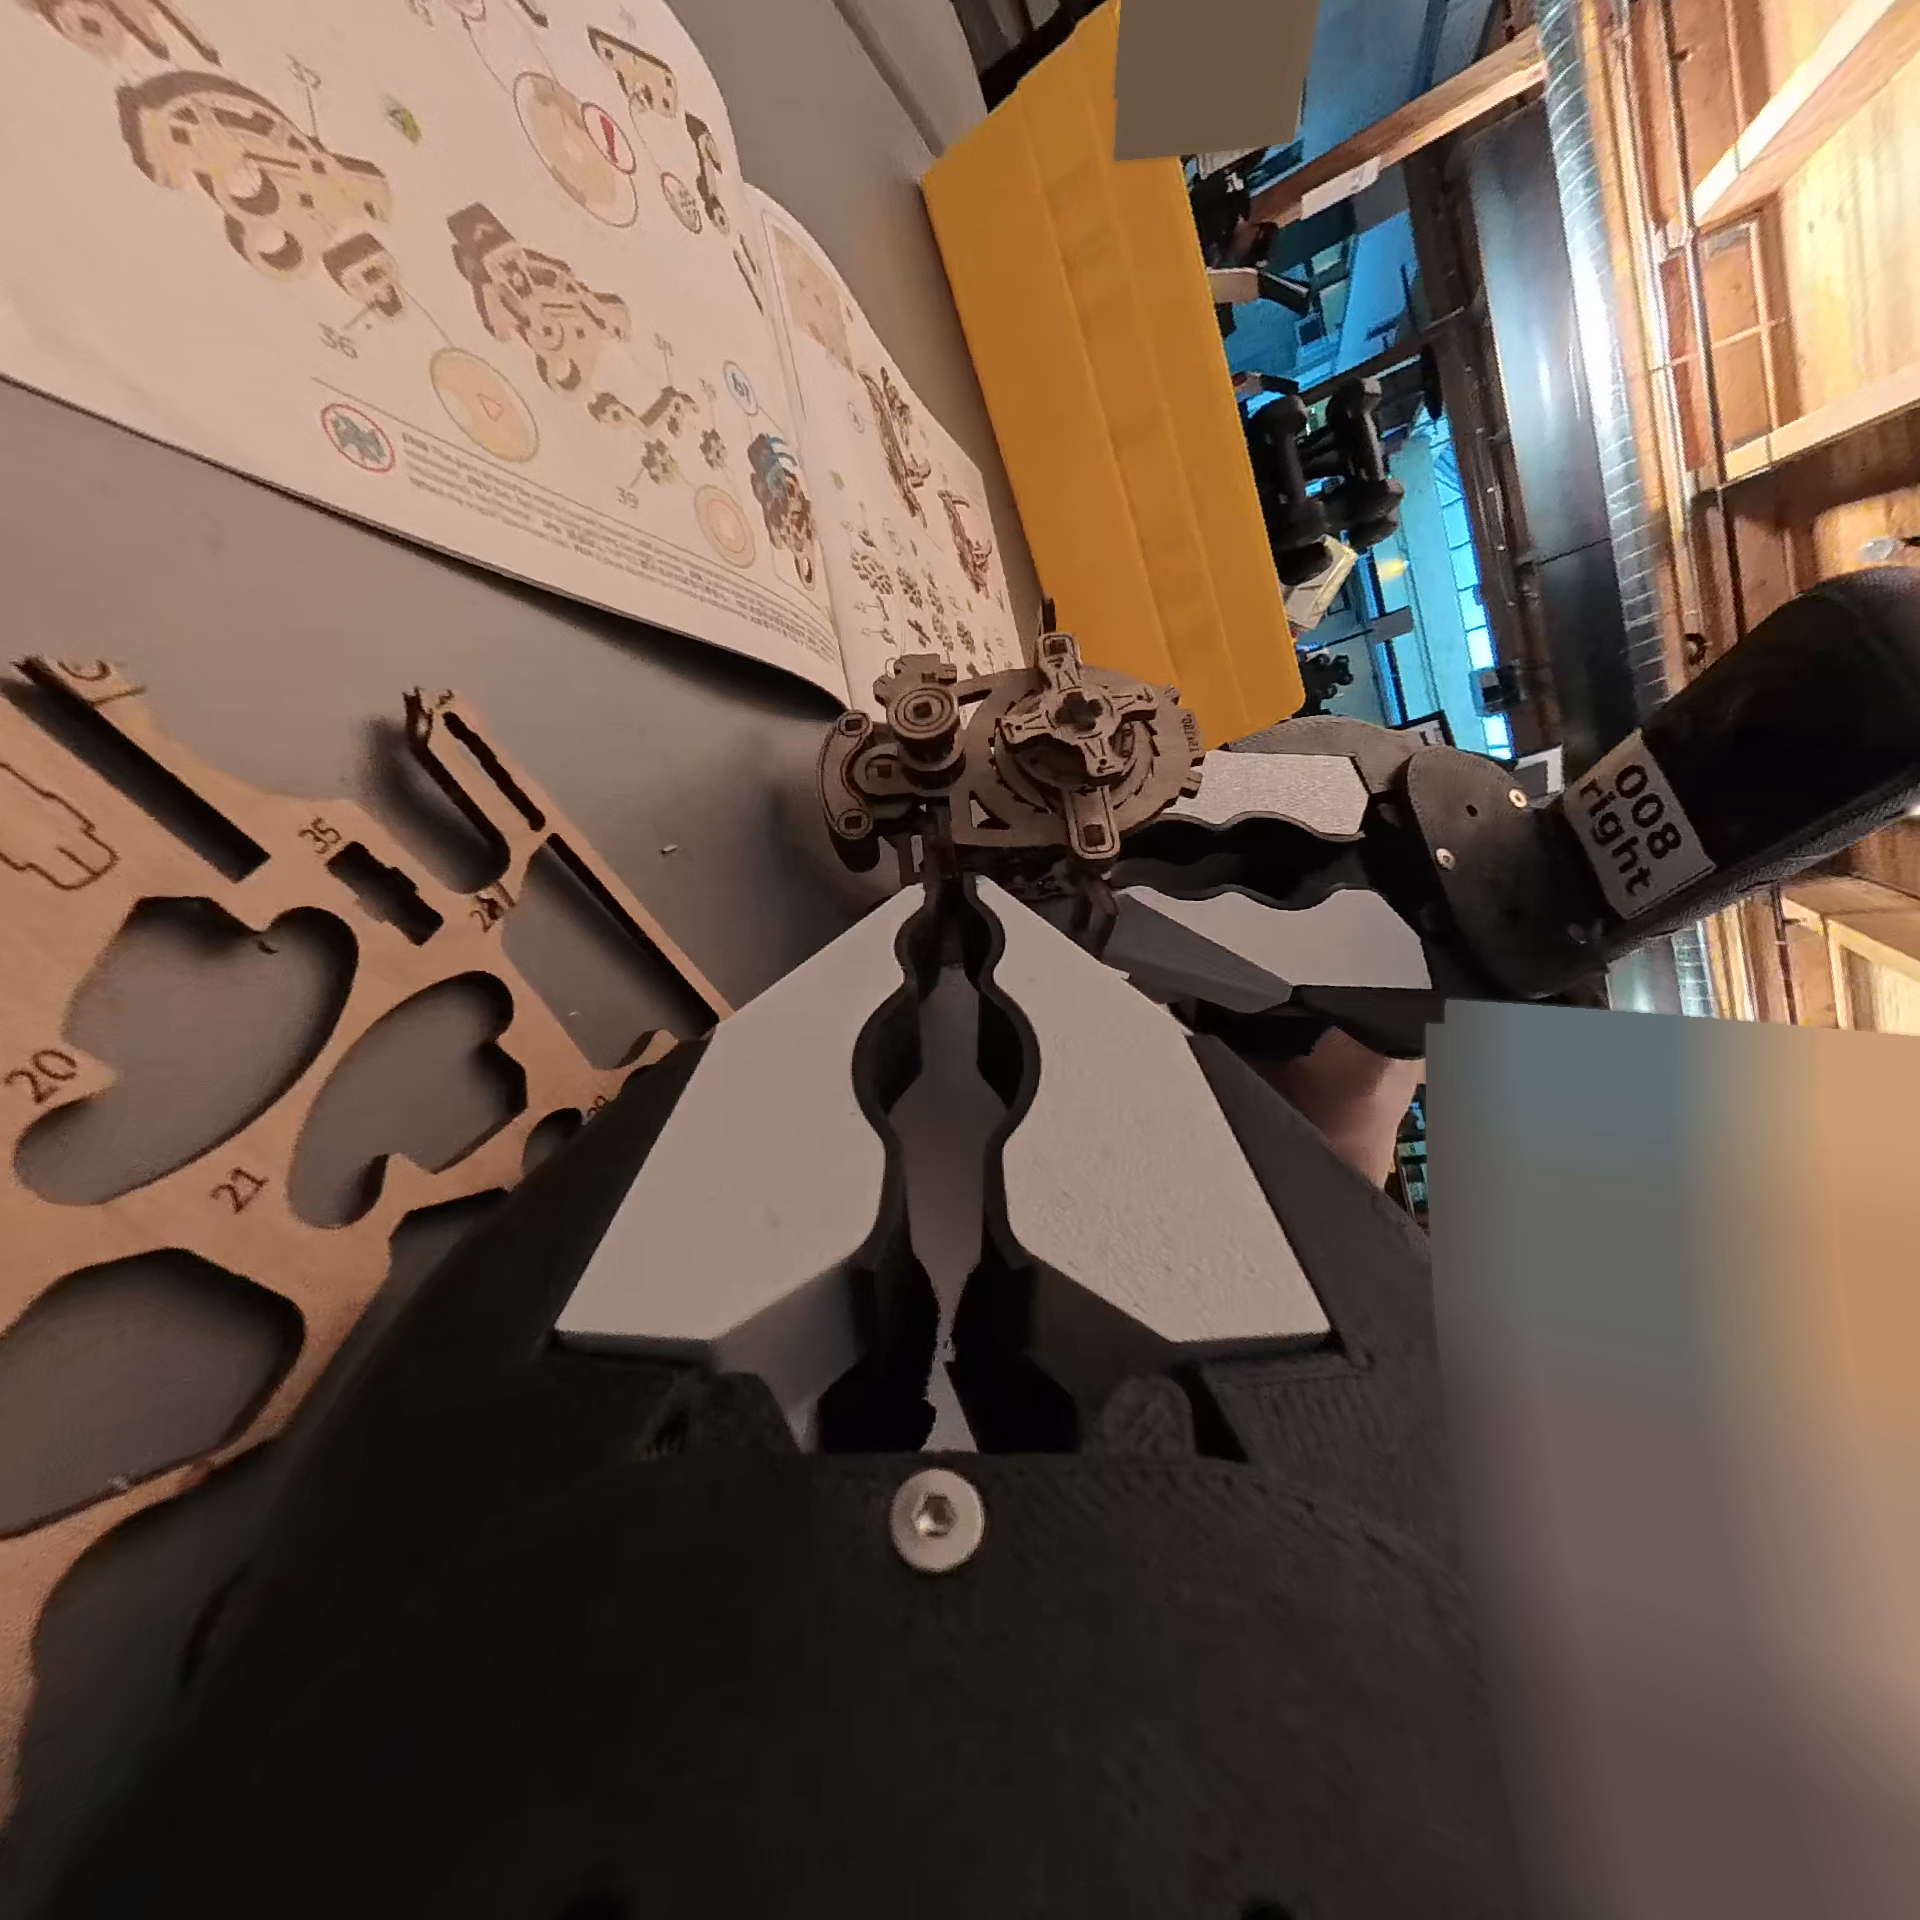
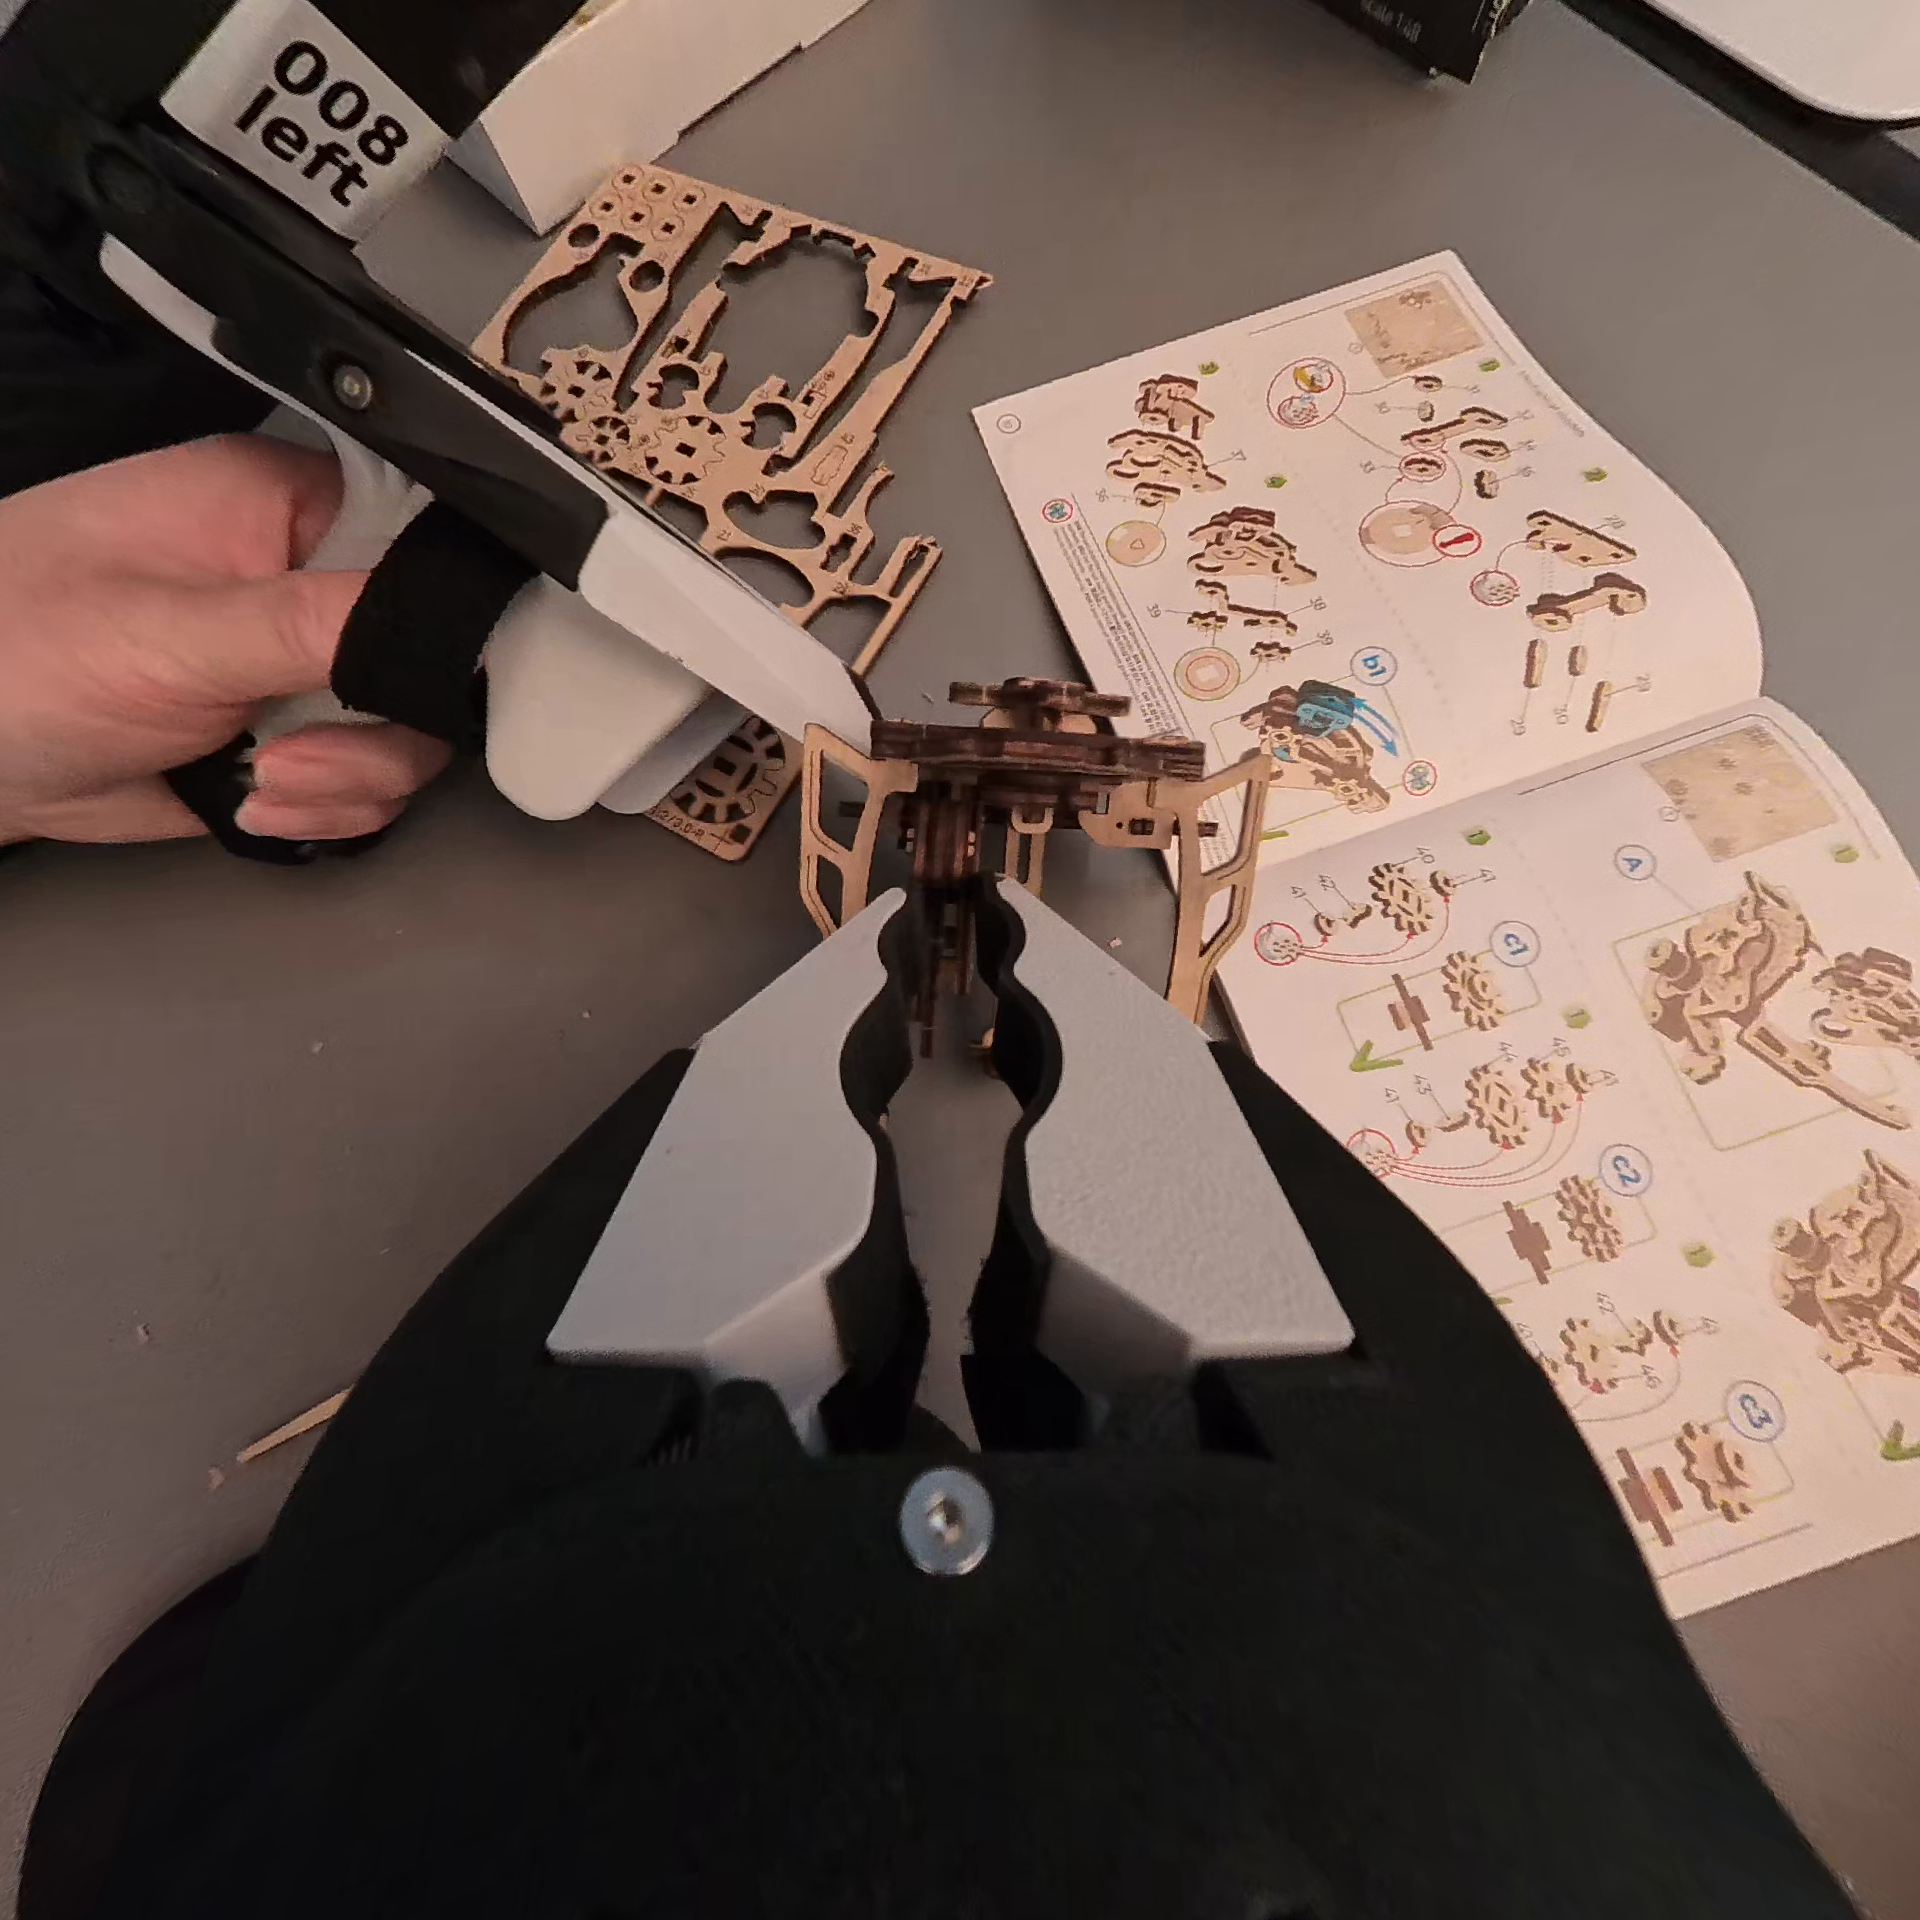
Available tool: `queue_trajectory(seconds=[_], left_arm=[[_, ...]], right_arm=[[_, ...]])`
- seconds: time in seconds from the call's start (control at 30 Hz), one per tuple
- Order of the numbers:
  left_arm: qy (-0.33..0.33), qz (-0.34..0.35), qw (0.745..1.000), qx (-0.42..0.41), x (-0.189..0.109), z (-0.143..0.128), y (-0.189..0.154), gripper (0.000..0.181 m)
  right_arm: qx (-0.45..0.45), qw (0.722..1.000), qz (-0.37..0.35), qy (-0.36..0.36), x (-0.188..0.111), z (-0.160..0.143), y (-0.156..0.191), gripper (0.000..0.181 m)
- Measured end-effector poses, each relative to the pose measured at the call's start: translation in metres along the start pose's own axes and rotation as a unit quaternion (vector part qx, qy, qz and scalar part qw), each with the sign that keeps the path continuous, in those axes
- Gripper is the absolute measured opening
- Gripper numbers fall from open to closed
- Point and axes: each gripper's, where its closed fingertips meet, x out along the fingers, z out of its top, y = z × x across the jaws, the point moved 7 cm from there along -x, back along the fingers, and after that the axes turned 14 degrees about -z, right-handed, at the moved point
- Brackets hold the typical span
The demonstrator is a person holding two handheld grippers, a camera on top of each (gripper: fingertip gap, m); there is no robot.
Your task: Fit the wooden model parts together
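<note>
The partly built wooden model (image 2: 1039, 774) has dark stacked gears on top and two pale side frames, and is held above the grey table. My right gripper (image 2: 948, 896) is shut on its central stem from below. My left gripper (image 1: 951, 896) is shut on a thin part at the edge of the model (image 1: 1008, 774), whose gear face and cross-shaped piece face this view. In the right wrist view the left gripper (image 2: 854, 698) comes in from the upper left and meets the gear stack's rim. The right gripper (image 1: 1143, 914) shows at the model's right side in the left wrist view.
A punched-out wooden parts sheet (image 2: 748, 416) lies behind the left gripper, also seen in the left wrist view (image 1: 229, 935). An open instruction booklet (image 2: 1455, 831) lies to the right. A white box (image 2: 623, 114), a yellow panel (image 1: 1122, 416) and a wood splinter (image 2: 291, 1439) are nearby. The tips of both grippers are at nearly the same place. Both grippers' tips are roughly 30 cm from the yellow panel (image 1: 1122, 416).
</note>
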Motion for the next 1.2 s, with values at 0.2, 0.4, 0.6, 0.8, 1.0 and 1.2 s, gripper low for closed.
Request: queue_trajectory(seconds=[0.2,0.4,0.6,0.8,1.0,1.2], left_arm=[[0.009,-0.011,1.0,0.001,0.0011,-0.0011,-0.0002,0.013],[0.031,0.042,0.997,0.053,0.0026,-0.0024,0.0008,0.0],[0.032,0.039,0.997,0.06,0.0055,-0.0011,-0.0003,0.0],[0.031,0.016,0.999,0.026,0.0041,-0.0004,0.0009,0.001],[0.024,0.011,1.0,0.012,0.0033,-0.0015,0.0009,0.0],[0.021,0.02,0.999,0.024,0.0037,-0.0026,-0.0002,0.0]], right_arm=[[-0.008,1.0,0.002,0.0,0.0028,-0.0023,-0.0006,0.008],[-0.002,1.0,0.011,-0.002,0.0036,-0.0026,-0.0019,0.008],[0.001,1.0,0.015,0.008,0.0034,-0.0038,-0.004,0.008],[0.001,1.0,0.018,0.01,0.0037,-0.0035,-0.0043,0.008],[-0.028,0.999,0.001,0.019,0.0027,-0.0017,-0.0009,0.008],[-0.047,0.998,-0.008,0.029,0.0026,-0.0003,0.0006,0.008]])
